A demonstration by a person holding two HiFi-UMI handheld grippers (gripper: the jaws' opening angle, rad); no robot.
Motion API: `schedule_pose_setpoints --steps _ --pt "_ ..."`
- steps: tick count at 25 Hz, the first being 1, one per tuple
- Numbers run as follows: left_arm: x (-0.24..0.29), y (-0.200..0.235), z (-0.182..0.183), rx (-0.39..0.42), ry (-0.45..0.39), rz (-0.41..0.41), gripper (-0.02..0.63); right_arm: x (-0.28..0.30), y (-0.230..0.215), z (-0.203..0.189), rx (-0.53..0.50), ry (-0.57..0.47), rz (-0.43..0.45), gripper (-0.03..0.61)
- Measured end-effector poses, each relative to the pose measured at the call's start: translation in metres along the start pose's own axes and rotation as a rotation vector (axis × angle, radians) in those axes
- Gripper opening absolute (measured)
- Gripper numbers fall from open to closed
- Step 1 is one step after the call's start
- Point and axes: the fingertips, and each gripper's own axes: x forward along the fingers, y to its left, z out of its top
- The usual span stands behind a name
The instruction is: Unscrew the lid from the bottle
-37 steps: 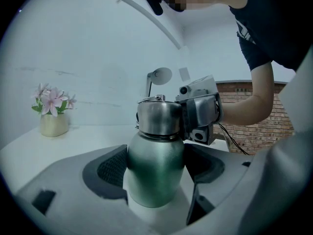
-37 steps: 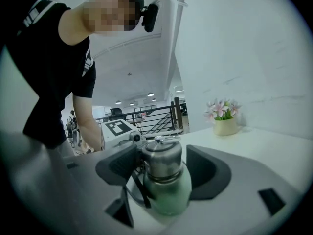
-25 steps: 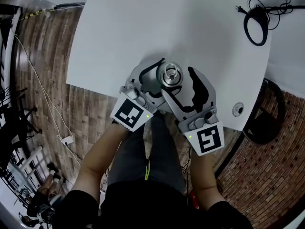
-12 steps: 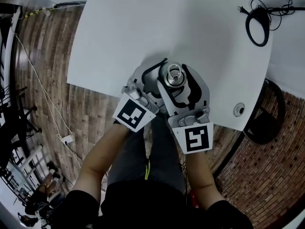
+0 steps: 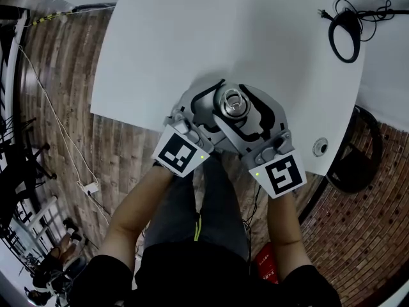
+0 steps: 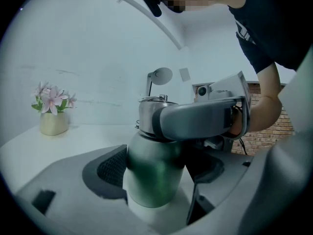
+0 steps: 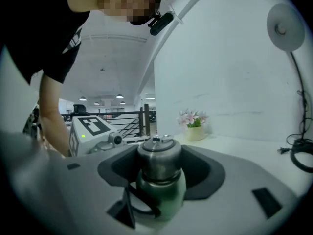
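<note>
The jaws of the left gripper (image 6: 159,180) are closed on the green body of the bottle (image 6: 151,160), with one pad on each side. The jaws of the right gripper (image 7: 161,166) have just been closing. The steel lid (image 7: 157,158) is between them, and the dark pads press on both of its sides.

In the head view the bottle stands upright in the middle of the frame, on the white table (image 5: 192,43) near its lower edge. The two grippers come to it from below and cross there. A small pot of pink flowers (image 6: 53,115) is at the left of the left gripper view, well apart from the bottle. A coiled black cable (image 5: 345,34) lies at the upper right of the head view.
</note>
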Motion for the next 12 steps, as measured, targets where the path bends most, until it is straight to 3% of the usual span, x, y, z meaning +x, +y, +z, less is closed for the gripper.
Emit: schedule_pose_setpoints --steps 3,6,9,12 --pt "0.0 0.0 0.0 0.0 0.002 -0.005 0.36 -0.001 0.003 -0.001 0.028 0.025 0.19 0.27" --pt "0.002 0.0 -0.001 -0.002 0.007 -0.011 0.362 -0.001 0.006 0.001 -0.02 0.053 0.344 0.27" --pt "0.002 -0.001 -0.001 -0.001 0.01 -0.017 0.362 0.0 0.007 0.003 -0.063 0.056 0.366 0.27" --pt "0.002 -0.001 -0.002 0.0 0.015 -0.023 0.361 -0.002 0.005 0.009 0.003 0.002 0.333 0.27"
